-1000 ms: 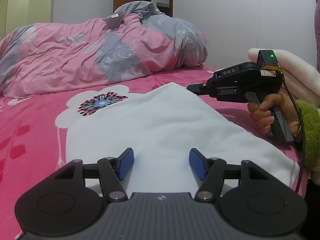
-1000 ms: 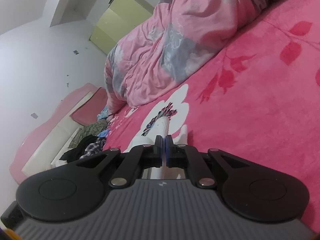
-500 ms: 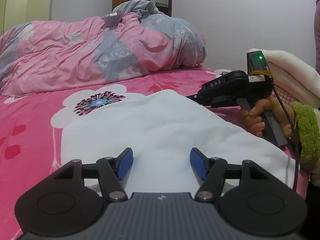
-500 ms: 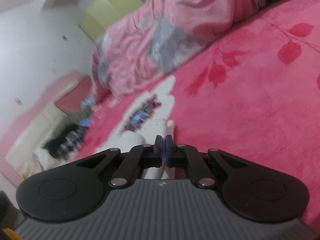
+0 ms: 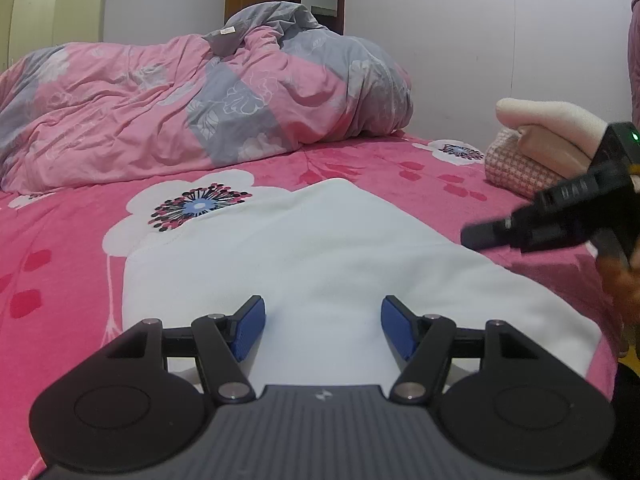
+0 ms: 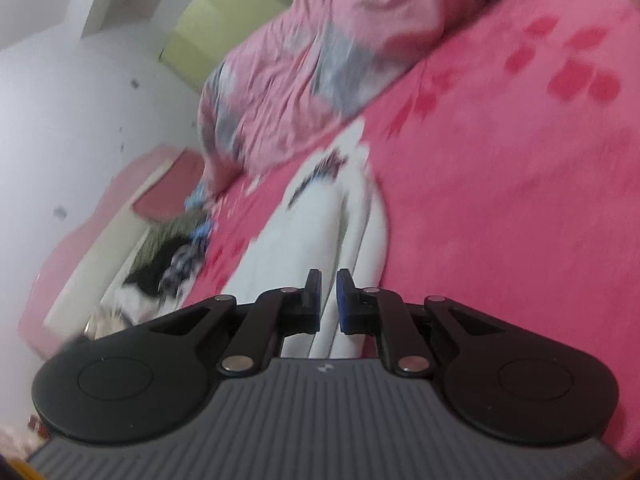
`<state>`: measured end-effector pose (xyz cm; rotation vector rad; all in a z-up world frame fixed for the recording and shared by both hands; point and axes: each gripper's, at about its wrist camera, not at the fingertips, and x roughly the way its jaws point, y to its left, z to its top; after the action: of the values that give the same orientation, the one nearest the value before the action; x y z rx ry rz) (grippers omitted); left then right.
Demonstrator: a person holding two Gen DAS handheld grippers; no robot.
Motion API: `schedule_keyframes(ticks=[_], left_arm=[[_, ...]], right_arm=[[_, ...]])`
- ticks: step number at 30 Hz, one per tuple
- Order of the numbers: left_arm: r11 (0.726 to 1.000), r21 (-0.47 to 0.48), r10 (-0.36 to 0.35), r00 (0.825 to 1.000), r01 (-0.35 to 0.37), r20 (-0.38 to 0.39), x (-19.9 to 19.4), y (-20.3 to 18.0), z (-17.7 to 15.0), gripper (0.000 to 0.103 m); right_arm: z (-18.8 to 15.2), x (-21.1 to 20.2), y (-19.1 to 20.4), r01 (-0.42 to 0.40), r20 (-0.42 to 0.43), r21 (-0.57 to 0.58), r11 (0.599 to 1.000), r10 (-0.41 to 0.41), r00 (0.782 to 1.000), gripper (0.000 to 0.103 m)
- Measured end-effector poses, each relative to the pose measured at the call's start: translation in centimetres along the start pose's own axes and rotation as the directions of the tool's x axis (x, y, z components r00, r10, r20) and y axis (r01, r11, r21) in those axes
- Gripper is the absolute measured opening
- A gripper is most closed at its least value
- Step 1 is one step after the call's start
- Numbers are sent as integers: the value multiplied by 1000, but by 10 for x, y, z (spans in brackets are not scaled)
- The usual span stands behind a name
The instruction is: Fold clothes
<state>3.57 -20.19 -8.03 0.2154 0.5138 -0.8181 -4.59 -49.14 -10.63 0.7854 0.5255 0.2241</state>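
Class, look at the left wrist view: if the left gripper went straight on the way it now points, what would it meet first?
Most likely the white garment spread on the pink bedspread: the left gripper, jaws open, tilts down over the cloth, which fills the view ahead. Exact depth is unclear.

White garment (image 5: 320, 248), plain, no print I can see. Under it my bed sheet (image 5: 60, 248): hot pink, darker pink petal shapes, big white flowers with blue-and-black centres. Duvet (image 5: 180, 108): pink and grey patches with white line-drawn flowers and leaves. My left gripper (image 5: 322, 330): black arms, blue pads (image 5: 250, 328), grey ribbed body. My right gripper (image 6: 329, 298): the same black, blue and grey. Folded stack (image 5: 520, 160) off to the side: cream above, pink-and-white check below. Wardrobe (image 5: 60, 12): pale yellow-green.
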Motion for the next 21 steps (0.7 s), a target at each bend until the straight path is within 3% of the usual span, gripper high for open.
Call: schedule_keyframes(ticks=[8, 15, 21], left_arm=[[1000, 0, 1, 1000, -1, 5, 0, 1, 0, 66], [1000, 3, 4, 1000, -4, 8, -1, 0, -2, 66], [1000, 2, 5, 1000, -5, 10, -2, 0, -3, 66]], right_arm=[[-17, 3, 7, 65, 3, -34, 997, -65, 998, 8], [-22, 0, 6, 74, 19, -28, 997, -74, 997, 8], [-29, -1, 16, 107, 23, -108, 988, -105, 994, 11]])
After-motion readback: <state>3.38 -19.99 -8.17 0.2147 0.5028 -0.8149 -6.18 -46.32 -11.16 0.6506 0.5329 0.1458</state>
